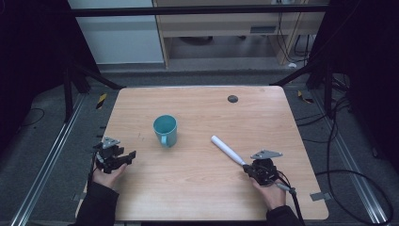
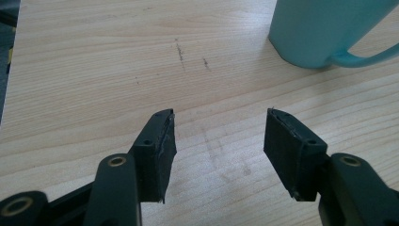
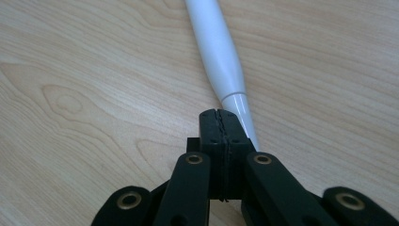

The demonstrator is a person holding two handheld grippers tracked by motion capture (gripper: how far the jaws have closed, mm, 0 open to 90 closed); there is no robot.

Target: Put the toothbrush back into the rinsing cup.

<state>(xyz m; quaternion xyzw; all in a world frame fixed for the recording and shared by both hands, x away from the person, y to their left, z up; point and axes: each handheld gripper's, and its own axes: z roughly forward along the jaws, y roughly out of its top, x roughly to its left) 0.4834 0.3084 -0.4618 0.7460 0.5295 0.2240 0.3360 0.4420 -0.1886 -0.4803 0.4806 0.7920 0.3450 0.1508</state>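
A teal mug (image 1: pixel 165 129) stands upright near the middle of the wooden table (image 1: pixel 197 197), handle toward the near side. My left gripper (image 1: pixel 126 155) rests at the table's left edge in a hand, jaws open and empty (image 2: pixel 219 127), with the mug (image 2: pixel 320 33) ahead and to the right. A white tapered stick (image 1: pixel 227 149) lies flat on the wood, right of the mug. My right gripper (image 1: pixel 246 166) sits at its near end with the pads pressed together (image 3: pixel 219 113). The stick's (image 3: pixel 216 52) thin end runs beside and under the right jaw, not between the pads.
A small dark round spot (image 1: pixel 232 99) marks the far side of the tabletop. Black frame bars (image 1: pixel 94 75) slant down to the far corners. Cables (image 1: pixel 348 174) trail over the floor on the right, and a metal rail (image 1: pixel 47 155) runs along the left.
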